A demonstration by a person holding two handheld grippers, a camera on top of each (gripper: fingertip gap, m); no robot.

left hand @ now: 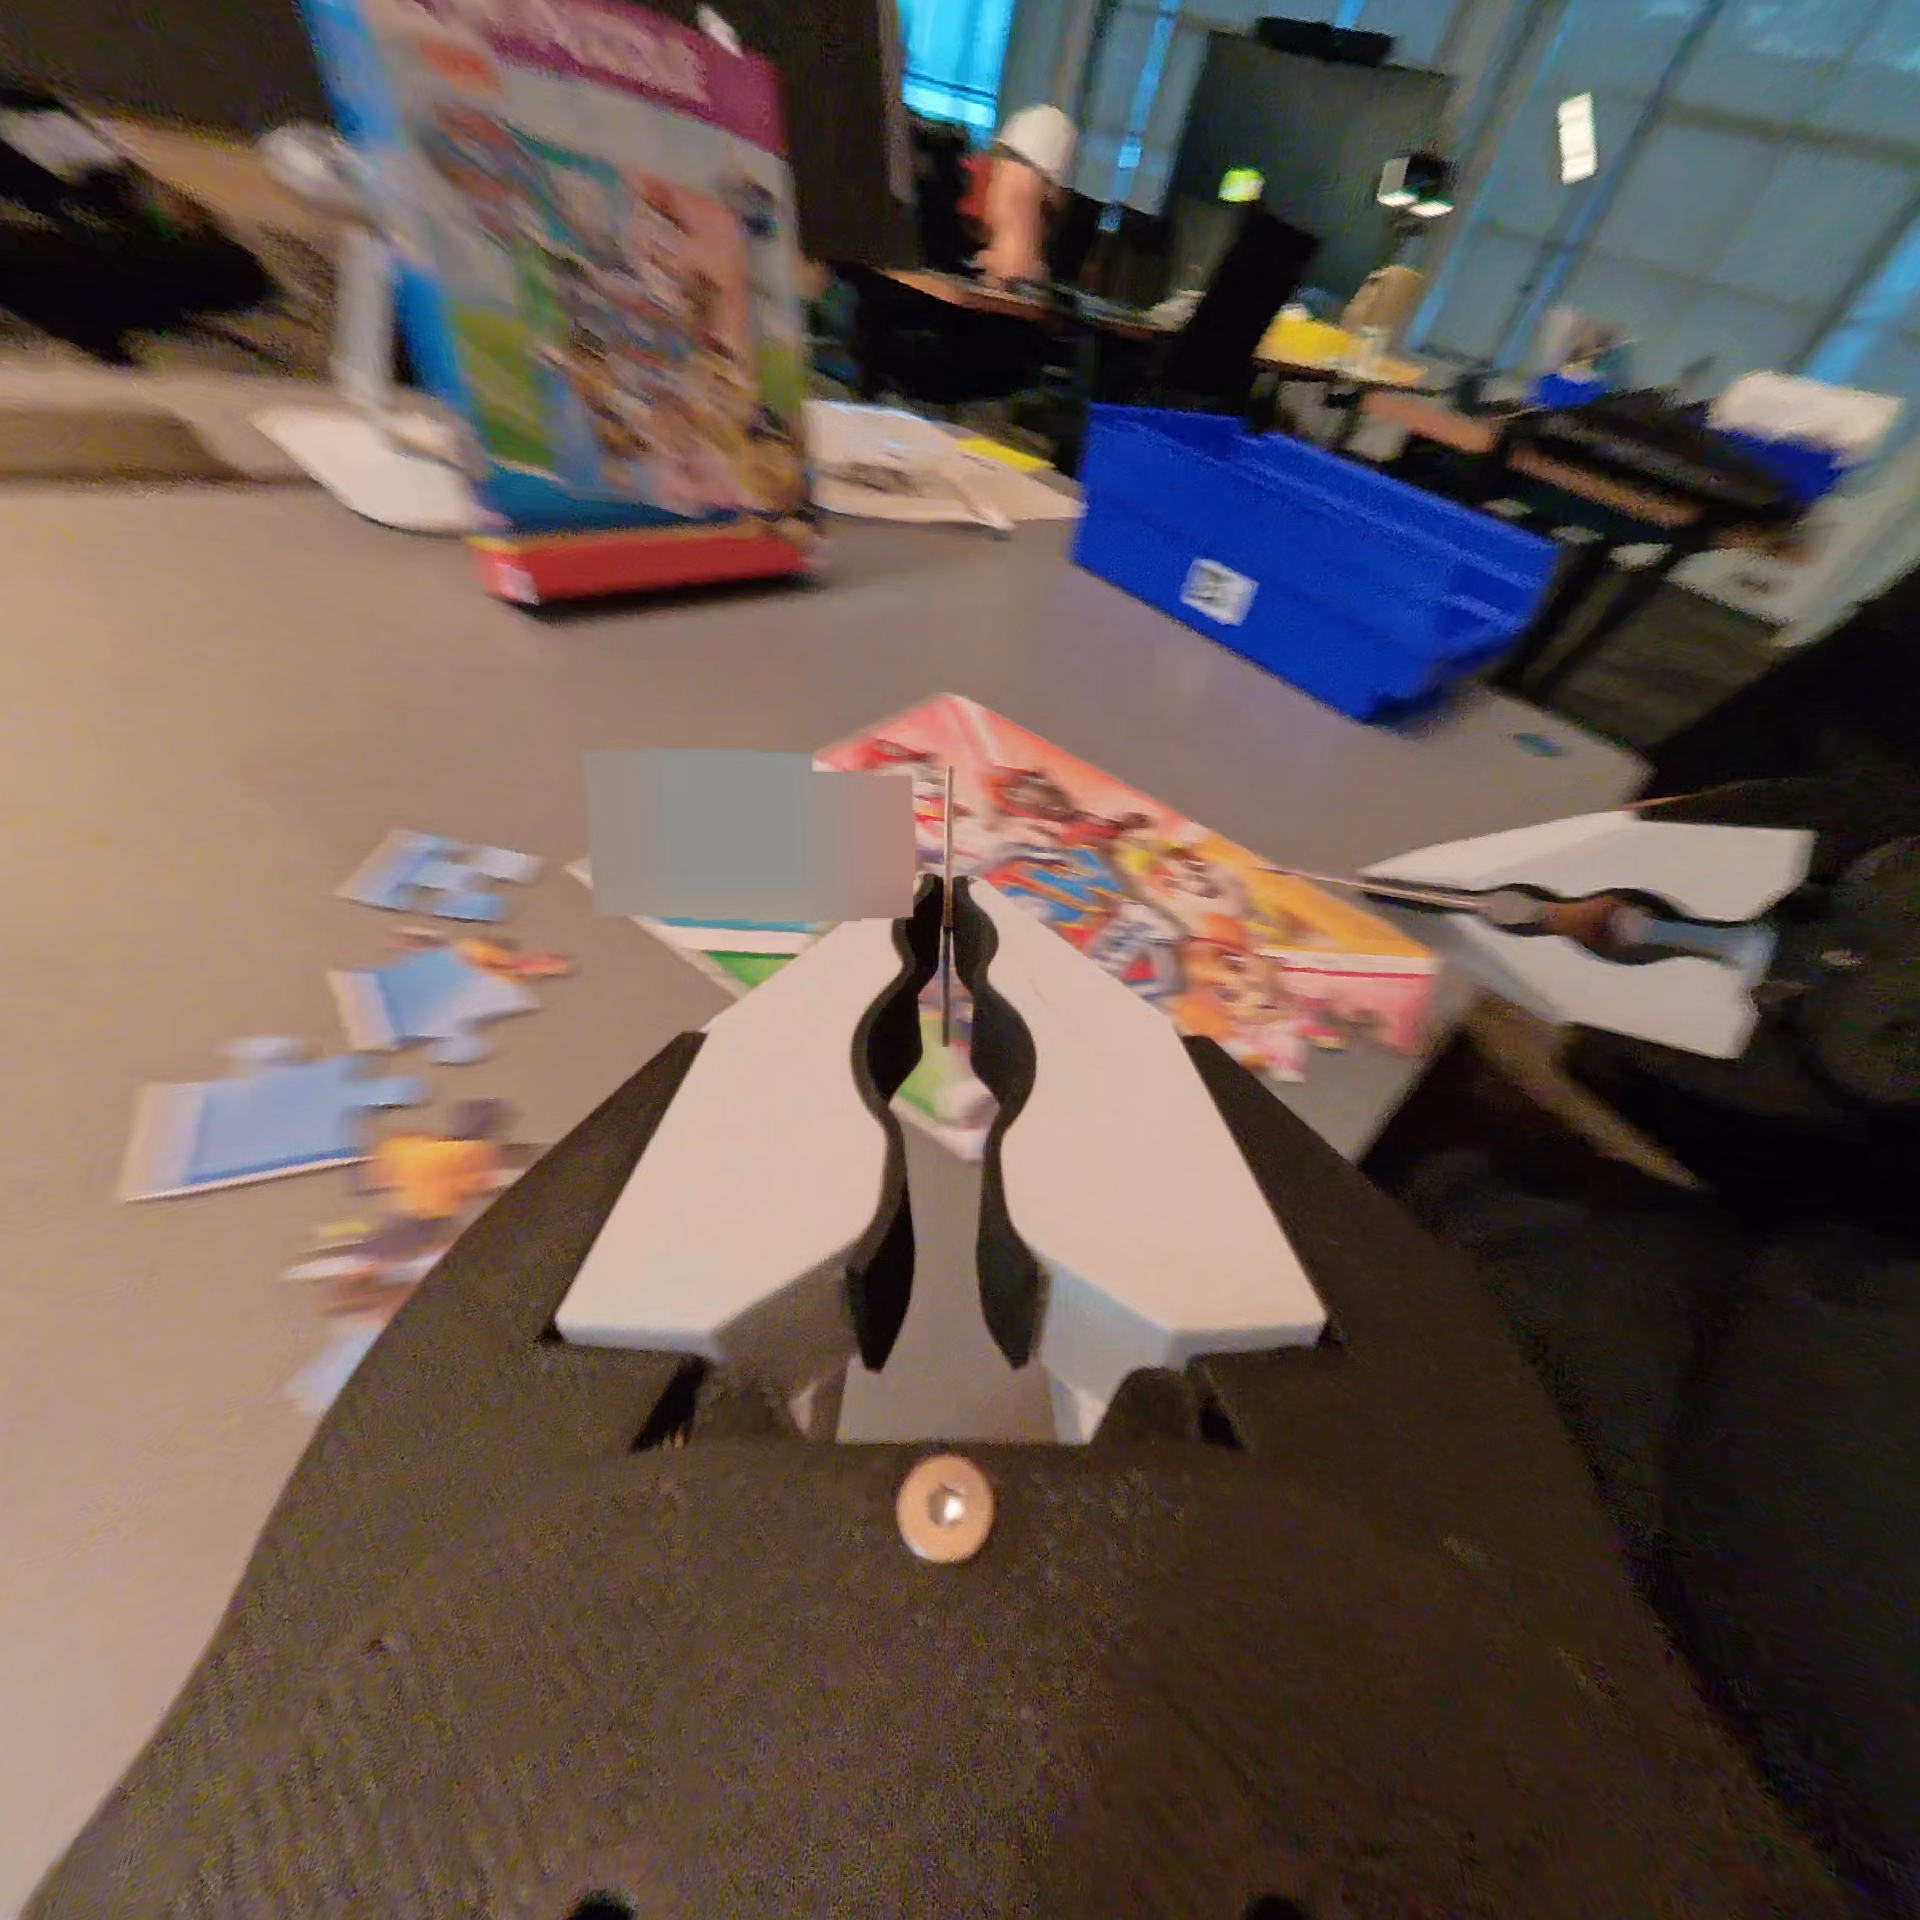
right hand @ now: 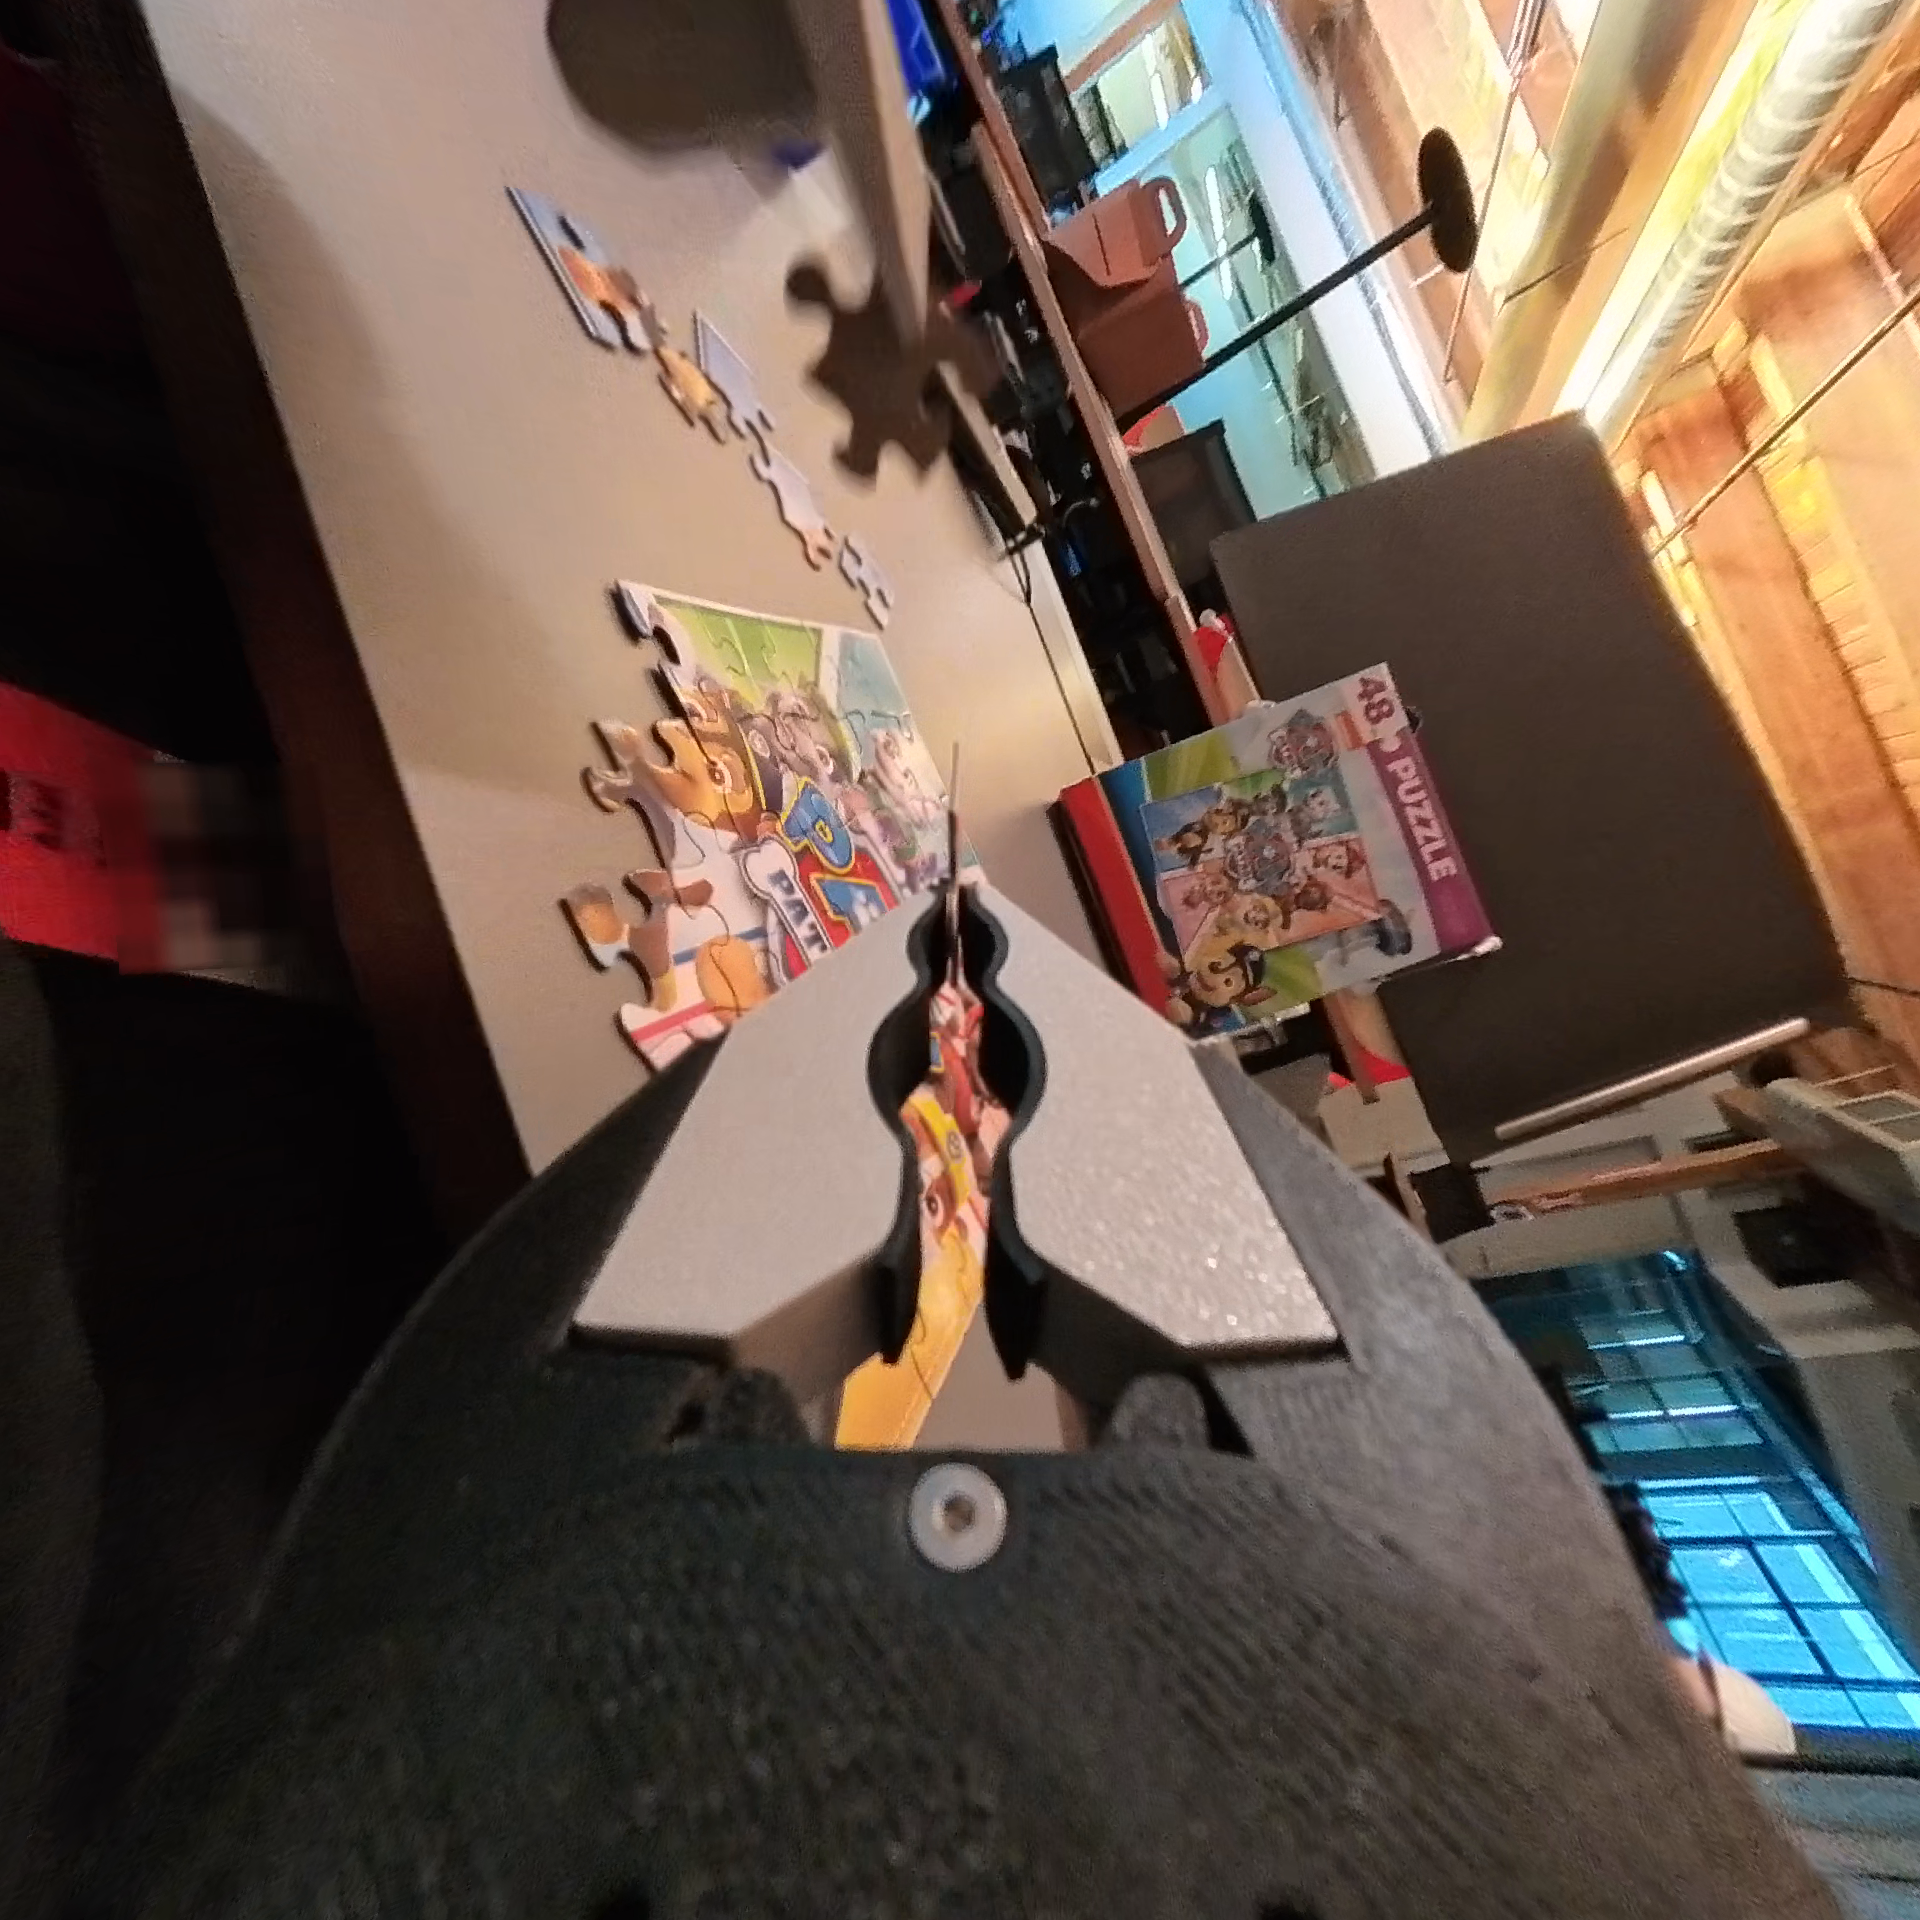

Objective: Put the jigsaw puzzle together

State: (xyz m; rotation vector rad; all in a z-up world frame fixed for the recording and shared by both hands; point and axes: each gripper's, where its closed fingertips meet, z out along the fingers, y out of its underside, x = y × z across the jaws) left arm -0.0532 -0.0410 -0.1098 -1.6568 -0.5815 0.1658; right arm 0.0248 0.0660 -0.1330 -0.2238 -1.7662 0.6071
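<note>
Left gripper (left hand: 945,906) pinches a thin puzzle piece (left hand: 948,831) edge-on. Right gripper (right hand: 954,906) pinches a second piece (right hand: 952,810). Part-built puzzle (right hand: 748,790) lies on the worktop (right hand: 468,468). Card is thin, so keep the pinch square and firm.

Both the left gripper (left hand: 945,899) and right gripper (right hand: 954,904) pinch edge-on puzzle pieces (left hand: 948,831) above the half-assembled puzzle (right hand: 769,810).
</note>
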